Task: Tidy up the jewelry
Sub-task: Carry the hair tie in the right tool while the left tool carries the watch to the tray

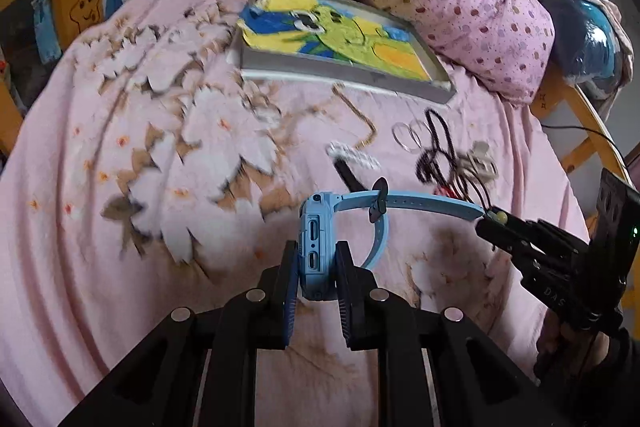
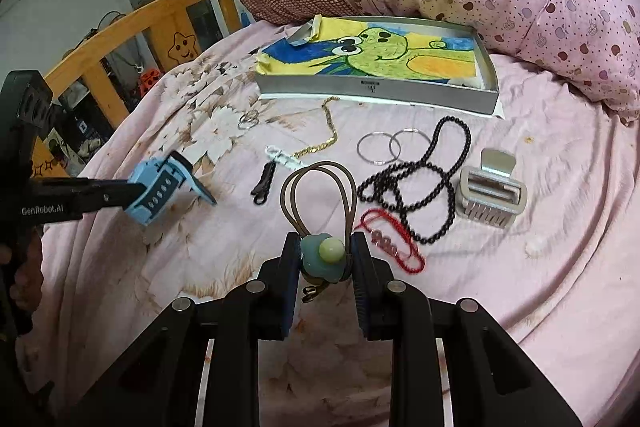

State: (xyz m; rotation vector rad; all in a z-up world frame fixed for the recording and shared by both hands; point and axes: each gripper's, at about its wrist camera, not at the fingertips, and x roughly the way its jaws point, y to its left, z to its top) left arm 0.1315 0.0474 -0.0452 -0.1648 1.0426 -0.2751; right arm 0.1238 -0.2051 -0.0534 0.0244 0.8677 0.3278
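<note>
The left gripper (image 1: 317,267) is clamped on a light-blue plastic smartwatch (image 1: 316,247), held above the pink floral bedspread (image 1: 120,227). The right gripper (image 2: 326,263) squeezes a brown elastic hair tie with a green flower bead (image 2: 324,255), near the bedspread's front edge, beside a black bead necklace (image 2: 416,183).

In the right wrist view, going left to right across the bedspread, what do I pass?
Light blue smartwatch held in the left gripper → small black clip → brown elastic hair tie with green bead → pair of thin silver hoop rings → silver-grey claw hair clip.
</note>
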